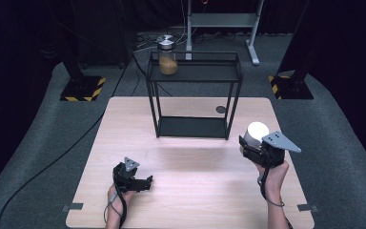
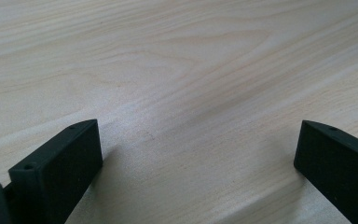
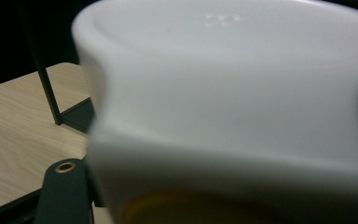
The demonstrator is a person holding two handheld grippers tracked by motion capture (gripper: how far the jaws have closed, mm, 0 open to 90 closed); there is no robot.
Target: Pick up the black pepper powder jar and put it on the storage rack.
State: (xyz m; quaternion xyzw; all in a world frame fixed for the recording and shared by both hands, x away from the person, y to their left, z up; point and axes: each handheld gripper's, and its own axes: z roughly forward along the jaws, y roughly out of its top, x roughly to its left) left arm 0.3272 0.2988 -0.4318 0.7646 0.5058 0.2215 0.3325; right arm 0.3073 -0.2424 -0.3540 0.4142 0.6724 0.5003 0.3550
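My right gripper (image 1: 250,143) is shut on a white-topped container (image 1: 257,132), held above the table's right side, in front of the right legs of a black two-tier rack (image 1: 194,72). In the right gripper view the white container (image 3: 233,98) is close and blurred, with a yellowish band at its bottom, and one black finger (image 3: 63,196) shows beside it. My left gripper (image 1: 146,182) rests low on the wooden table (image 1: 190,191) at the front left. Its jaws stand wide apart, with bare wood between them (image 2: 196,154).
A glass jar (image 1: 167,56) with a silver lid and orange-brown contents stands on the left of the rack's top shelf. The rack's lower shelf (image 1: 193,127) is bare. A round grommet (image 1: 220,109) lies in the table behind the rack. Dark stands and cables are on the floor beyond.
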